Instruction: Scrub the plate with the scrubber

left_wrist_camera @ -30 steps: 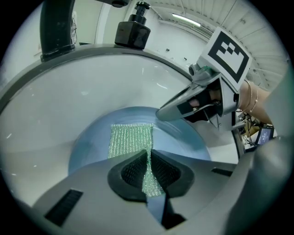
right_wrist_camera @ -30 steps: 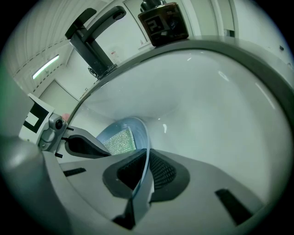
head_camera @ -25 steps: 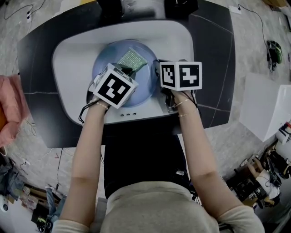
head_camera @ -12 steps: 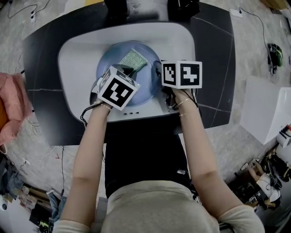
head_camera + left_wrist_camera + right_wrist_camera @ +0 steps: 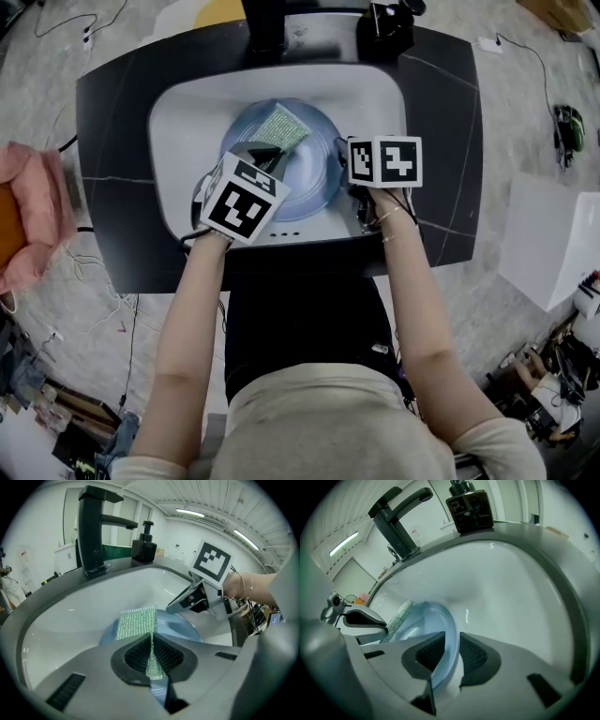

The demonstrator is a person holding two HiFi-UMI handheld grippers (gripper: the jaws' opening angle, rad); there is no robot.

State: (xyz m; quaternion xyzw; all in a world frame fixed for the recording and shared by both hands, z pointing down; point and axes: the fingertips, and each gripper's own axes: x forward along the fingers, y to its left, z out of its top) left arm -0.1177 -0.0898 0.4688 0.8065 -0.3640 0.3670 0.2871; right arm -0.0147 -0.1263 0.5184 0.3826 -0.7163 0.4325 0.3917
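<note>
Green mesh first: pinching the scrubber (image 5: pixel 137 623) tight in the left gripper (image 5: pixel 151 656), its free end lying flat on the pale blue plate (image 5: pixel 314 178) at the upper middle of the head view. Working down inside the white sink (image 5: pixel 178 131), beneath the dark faucet (image 5: pixel 91 531) at the upper left of the left gripper view.

Spreading the right gripper (image 5: pixel 451 656) at the plate's right rim: jaws opening, rim standing between the pads, a gap showing on its right side, so not clamping it as far as can be seen.

Judging the step as the scrubbing itself, with the mesh on the plate and the steadying hold loosening. Calling next, probably, for one of two things: seating the right jaws firmly on the rim before pressing the mesh across the plate, or drawing that gripper clear without tipping the plate. Watching for sliding in the smooth basin while scrubbing unheld.
</note>
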